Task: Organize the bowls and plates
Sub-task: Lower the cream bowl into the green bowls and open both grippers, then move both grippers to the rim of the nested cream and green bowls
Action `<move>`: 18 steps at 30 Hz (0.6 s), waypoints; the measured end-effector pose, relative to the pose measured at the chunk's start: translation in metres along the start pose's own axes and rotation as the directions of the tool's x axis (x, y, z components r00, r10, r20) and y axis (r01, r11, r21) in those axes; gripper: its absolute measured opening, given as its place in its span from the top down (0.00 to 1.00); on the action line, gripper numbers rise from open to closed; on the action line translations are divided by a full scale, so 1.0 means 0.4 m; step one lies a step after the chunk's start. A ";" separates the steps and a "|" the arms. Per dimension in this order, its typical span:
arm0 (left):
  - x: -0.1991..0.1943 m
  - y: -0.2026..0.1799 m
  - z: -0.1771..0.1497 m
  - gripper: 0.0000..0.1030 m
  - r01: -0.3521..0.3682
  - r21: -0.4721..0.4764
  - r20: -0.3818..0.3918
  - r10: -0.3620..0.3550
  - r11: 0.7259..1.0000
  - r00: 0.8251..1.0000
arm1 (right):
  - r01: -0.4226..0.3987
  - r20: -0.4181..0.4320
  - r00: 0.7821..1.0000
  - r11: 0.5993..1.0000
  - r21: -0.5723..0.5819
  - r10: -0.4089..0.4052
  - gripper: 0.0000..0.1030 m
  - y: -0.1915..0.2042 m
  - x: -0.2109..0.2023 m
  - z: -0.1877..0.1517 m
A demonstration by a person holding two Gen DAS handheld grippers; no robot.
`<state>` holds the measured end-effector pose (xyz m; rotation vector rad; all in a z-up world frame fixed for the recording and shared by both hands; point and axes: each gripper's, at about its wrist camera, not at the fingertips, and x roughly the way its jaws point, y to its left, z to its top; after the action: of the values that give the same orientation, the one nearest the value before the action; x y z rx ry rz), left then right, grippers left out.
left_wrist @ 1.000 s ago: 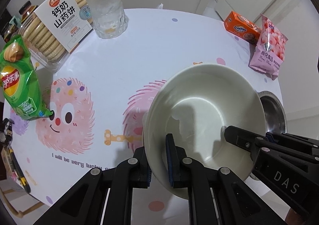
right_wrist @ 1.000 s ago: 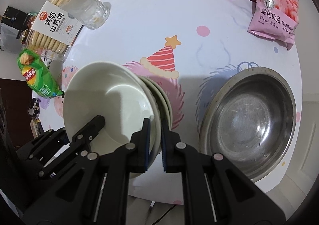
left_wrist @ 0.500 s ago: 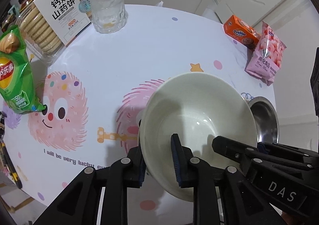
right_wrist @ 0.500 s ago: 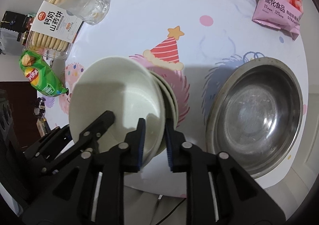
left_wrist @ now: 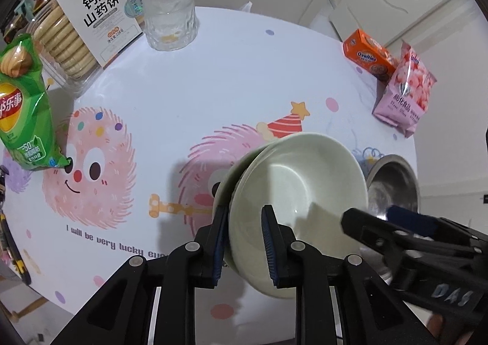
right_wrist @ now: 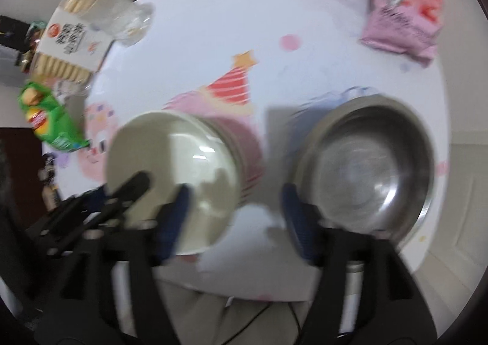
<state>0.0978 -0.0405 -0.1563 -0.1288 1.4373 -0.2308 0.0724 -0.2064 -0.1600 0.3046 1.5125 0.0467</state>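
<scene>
Left gripper [left_wrist: 244,241]: jaws narrowly apart astride the near rim of the stacked bowls; outer blue pad against the outside wall, inner pad inside the top bowl; whether both pads press cannot be told for sure, though the rim sits snug between them.
Right gripper [right_wrist: 235,216]: jaws have just been opening and now stand wide apart; nothing pressed between them; left finger over the inside of the top bowl, right finger over the near rim of the steel basin; view blurred.
Stacked bowls [left_wrist: 299,189]: pale cream, nested, tilted toward the left camera; standing on the counter at its near middle, over the pink furry cartoon print.
Steel basin [right_wrist: 366,168]: large, round, empty, upright, just beside the bowls on their right.
Counter [left_wrist: 228,76]: round, white cloth with cartoon monsters, a party hat and a printed line of text.
Glass tumbler [left_wrist: 169,6]: clear, upright, far side, beside the biscuits.
Biscuit tray [left_wrist: 76,27]: clear plastic, white label with Chinese characters, far left.
Crisp bag [left_wrist: 23,110]: green, left edge.
Ovaltine box [left_wrist: 367,55]: orange, far right.
Pink snack bag [left_wrist: 404,94]: touching the orange box, nearer the basin.
</scene>
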 end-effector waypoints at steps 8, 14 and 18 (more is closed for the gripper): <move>-0.037 -0.060 -0.004 0.00 -0.026 0.091 0.057 0.021 0.996 0.998 | -0.091 0.036 0.995 0.993 0.068 0.089 0.01 -0.045 -0.036 0.006; -0.086 -0.062 0.003 0.00 -0.040 0.098 0.111 0.029 0.994 0.993 | -0.119 0.085 0.990 0.990 0.080 0.112 0.00 -0.050 -0.074 0.009; -0.109 -0.046 0.001 0.00 -0.055 0.082 0.117 0.045 0.995 0.992 | -0.119 0.093 0.989 0.992 0.051 0.114 0.00 -0.037 -0.090 0.005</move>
<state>0.0916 -0.0480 -0.1102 -0.0359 1.3119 -0.2394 0.0697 -0.2286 -0.1282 0.4350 1.4075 0.0821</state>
